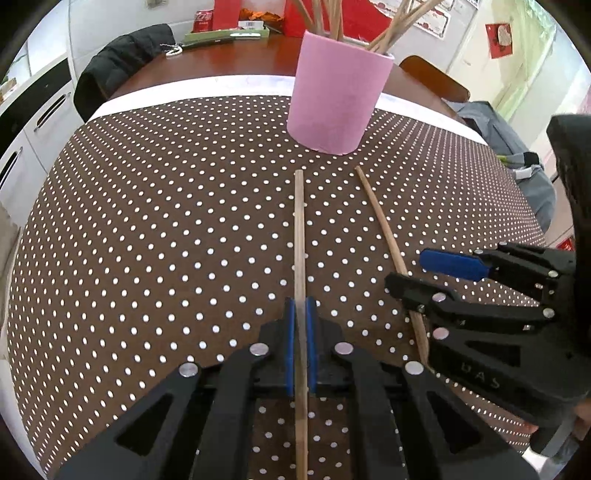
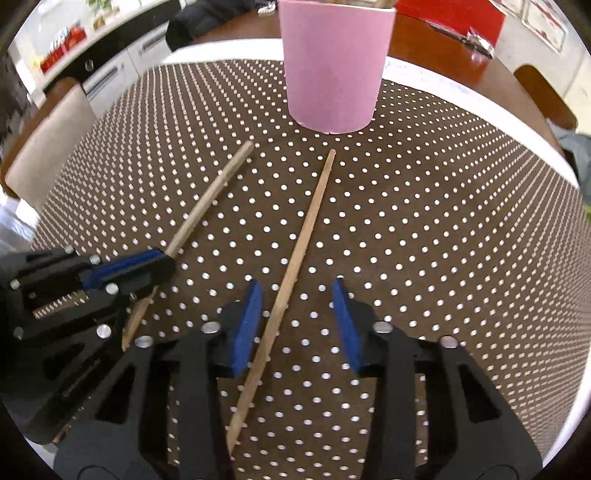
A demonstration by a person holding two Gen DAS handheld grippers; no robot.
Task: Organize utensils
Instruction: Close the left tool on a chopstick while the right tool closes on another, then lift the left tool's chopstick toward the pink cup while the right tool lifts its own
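A pink cup (image 1: 338, 99) (image 2: 332, 66) holding several wooden chopsticks (image 1: 332, 18) stands at the far side of the dotted cloth. Two loose chopsticks lie in front of it. My left gripper (image 1: 301, 306) (image 2: 168, 258) is shut on the thicker chopstick (image 1: 299, 229) (image 2: 210, 199), its blue pads pressing both sides. My right gripper (image 2: 296, 291) (image 1: 405, 269) straddles the thinner chopstick (image 2: 306, 225) (image 1: 380, 218); its blue pads stand apart from the stick with a gap on each side. The two grippers sit close together, side by side.
A brown polka-dot cloth (image 1: 147, 221) with a white border covers the near part of a dark wood table. A dark jacket (image 1: 122, 62) hangs on a chair at the far left, and a pale chair (image 2: 44, 140) stands at the left edge. Red boxes and papers lie at the far end.
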